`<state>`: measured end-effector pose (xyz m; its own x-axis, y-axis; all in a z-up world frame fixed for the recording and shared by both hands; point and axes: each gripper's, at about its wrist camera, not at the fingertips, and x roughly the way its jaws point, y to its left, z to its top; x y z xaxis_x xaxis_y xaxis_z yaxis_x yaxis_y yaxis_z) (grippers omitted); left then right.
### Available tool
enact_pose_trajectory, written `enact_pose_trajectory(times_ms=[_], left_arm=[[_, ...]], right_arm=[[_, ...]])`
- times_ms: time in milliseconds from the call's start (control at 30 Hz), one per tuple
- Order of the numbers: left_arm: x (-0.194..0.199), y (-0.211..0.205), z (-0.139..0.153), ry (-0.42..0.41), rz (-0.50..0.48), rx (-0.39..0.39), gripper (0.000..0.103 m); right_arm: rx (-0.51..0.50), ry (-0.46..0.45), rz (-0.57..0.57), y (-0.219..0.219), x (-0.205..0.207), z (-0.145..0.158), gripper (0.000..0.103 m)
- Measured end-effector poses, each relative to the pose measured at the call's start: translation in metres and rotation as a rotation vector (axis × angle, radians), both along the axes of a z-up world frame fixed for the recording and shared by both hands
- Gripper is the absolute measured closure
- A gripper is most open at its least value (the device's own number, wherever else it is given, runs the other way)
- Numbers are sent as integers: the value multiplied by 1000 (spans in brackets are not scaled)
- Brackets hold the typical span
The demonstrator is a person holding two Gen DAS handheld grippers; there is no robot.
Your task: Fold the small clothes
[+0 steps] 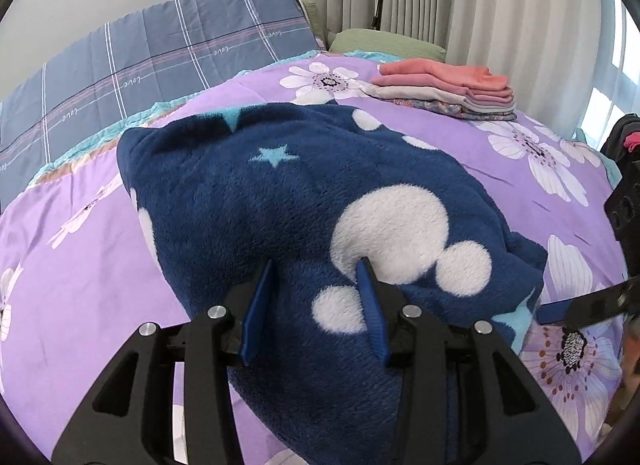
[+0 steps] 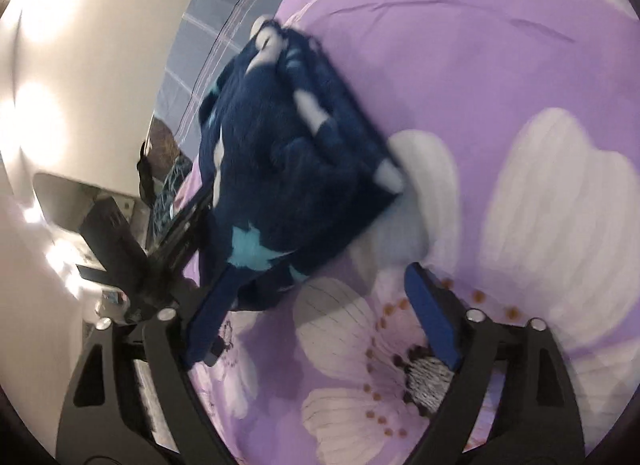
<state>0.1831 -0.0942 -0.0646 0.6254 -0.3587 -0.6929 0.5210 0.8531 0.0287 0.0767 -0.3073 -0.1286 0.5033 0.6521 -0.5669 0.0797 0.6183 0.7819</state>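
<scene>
A dark blue fleece garment [image 1: 240, 205] with white spots and pale blue stars lies bunched on the purple flowered bedsheet [image 1: 80, 285]. My left gripper [image 1: 316, 277] hovers low over its near part. The blue fingers [image 1: 260, 297] stand apart, with fleece bulging between them and no clear pinch. In the right wrist view the same garment [image 2: 280, 153] lies folded into a blurred heap. My right gripper [image 2: 322, 271] is wide open over the sheet [image 2: 480, 65] at the garment's near corner, its left finger [image 2: 216, 305] against the fleece edge. One of its fingers [image 1: 560, 311] shows at the left wrist view's right edge.
A stack of folded clothes [image 1: 448, 93], pink on top, sits at the far right of the bed. A blue plaid quilt [image 1: 140, 65] and a green pillow [image 1: 384, 43] lie along the back. Curtains [image 1: 480, 5] hang behind. Dark clothing [image 1: 624, 133] sits at the right edge.
</scene>
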Motion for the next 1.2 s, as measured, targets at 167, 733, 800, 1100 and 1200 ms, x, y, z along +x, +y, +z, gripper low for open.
enact_pose_trajectory(times_ms=[167,733,800,1100,1200], left_arm=[[1,-3,0,-5,11,-2,60],[128,82,4,213,193,-397,15],[151,80,-14,246,204,-380,4],[184,90,-42,268,99,-569,33],[174,107,-27,228,86,-669,47]], right_arm=[[41,21,-123,14,34,-7,4],[123,31,-185,12,33,-17,15],[139,39,-184,13,34,-19,10],[75,-70,-122,22,58,-3,62],[-44,-222,-33,29,58,35,67]])
